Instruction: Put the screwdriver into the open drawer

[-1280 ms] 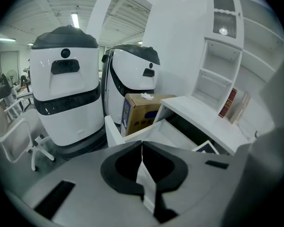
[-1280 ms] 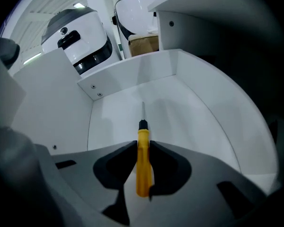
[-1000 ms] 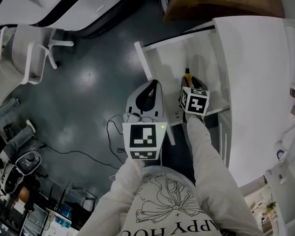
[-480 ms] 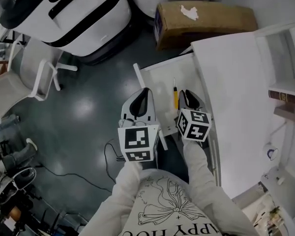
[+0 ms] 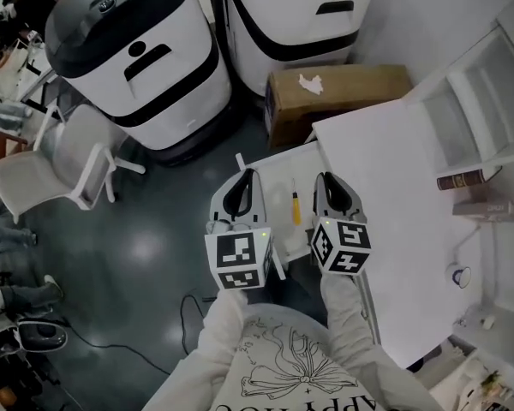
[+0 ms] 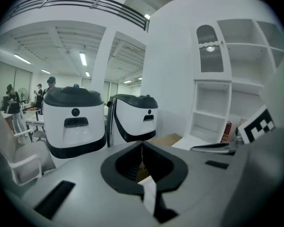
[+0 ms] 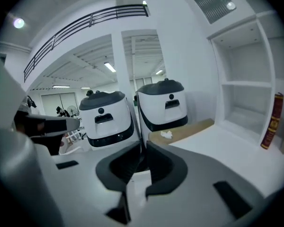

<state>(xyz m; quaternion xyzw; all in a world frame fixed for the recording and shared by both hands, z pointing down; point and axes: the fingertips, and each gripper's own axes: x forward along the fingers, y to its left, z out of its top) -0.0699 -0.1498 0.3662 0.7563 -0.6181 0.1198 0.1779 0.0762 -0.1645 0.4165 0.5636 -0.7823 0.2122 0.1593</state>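
The screwdriver (image 5: 296,208), yellow-handled with a thin shaft, lies on the floor of the open white drawer (image 5: 270,165). Both grippers hang above the drawer, one on each side of the screwdriver and apart from it. My left gripper (image 5: 246,175) is shut and empty; in the left gripper view its tips (image 6: 142,144) meet. The jaws of my right gripper (image 5: 325,178) are closing. In the right gripper view its tips (image 7: 143,144) are almost together with nothing between them.
Two white-and-black machines (image 5: 137,50) (image 5: 300,15) stand beyond the drawer, with a cardboard box (image 5: 343,88) in front of them. A white tabletop (image 5: 403,204) runs along the right, a white chair (image 5: 60,165) stands at the left, and shelves with a red book (image 7: 273,119) are at the far right.
Both grippers have risen away from the drawer, the right one more. The screwdriver stays lying in the drawer. The head view now takes in more of the room.
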